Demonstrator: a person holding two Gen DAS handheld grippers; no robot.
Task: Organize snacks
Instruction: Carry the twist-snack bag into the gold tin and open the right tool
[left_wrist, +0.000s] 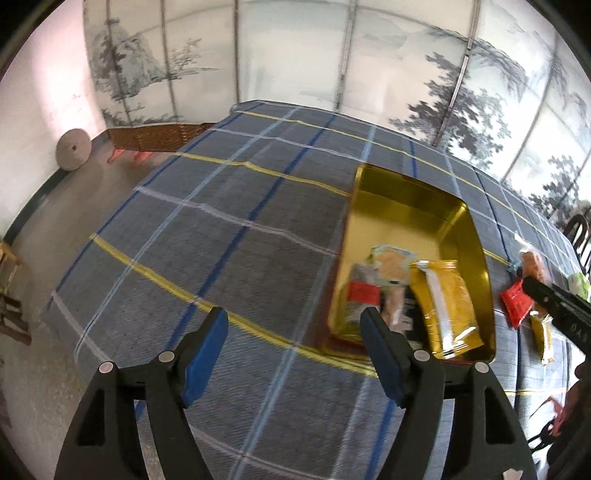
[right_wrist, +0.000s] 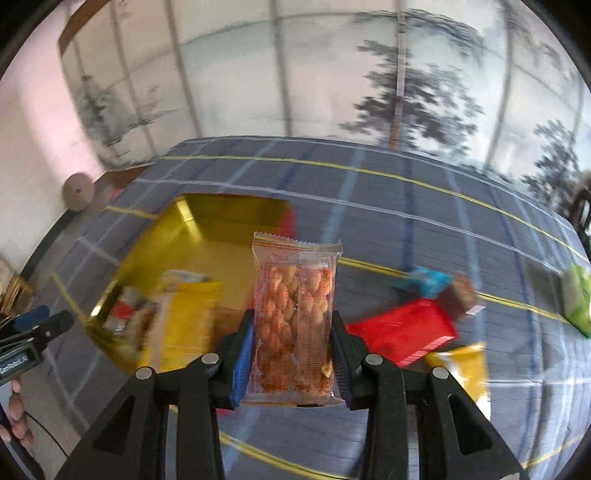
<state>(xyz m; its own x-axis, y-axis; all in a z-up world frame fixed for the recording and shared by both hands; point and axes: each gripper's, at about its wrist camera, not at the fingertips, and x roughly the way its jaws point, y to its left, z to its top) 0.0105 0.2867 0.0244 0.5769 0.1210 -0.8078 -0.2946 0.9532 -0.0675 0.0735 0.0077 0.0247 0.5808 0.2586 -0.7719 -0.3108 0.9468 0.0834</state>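
— Two grippers up over the plaid cloth (left_wrist: 221, 229). Left gripper (left_wrist: 293, 325) first: jaws spread wide, blue pads well apart, nothing between them, only cloth showing through the gap.

— And the gold tin (left_wrist: 476, 240)?

— At about two o'clock from the left gripper's tips, open, lying flat on the cloth. Several packets are piled in its near end: a yellow packet (left_wrist: 445, 299) leaning on the near right corner, a red-labelled one (left_wrist: 364, 291) beside it at nine o'clock, and a pale one (left_wrist: 391, 260) behind. Details are blurred.

— Right side?

— Right gripper (right_wrist: 293, 350) is clamped on a clear packet of nuts (right_wrist: 293, 314), held upright, pads pressing both long edges at its lower half. Its top seam stands against the tin's right edge in the right wrist view; whether it is above the tin or the cloth, I cannot tell.

— Anything still loose?

— Yes, on the cloth at three o'clock of the held packet: a red pack (right_wrist: 402, 332), a blue-wrapped one (right_wrist: 424, 282) just behind it, a second yellow pack (right_wrist: 461, 373) nearer, and a green one (right_wrist: 578, 299) far right at the edge.
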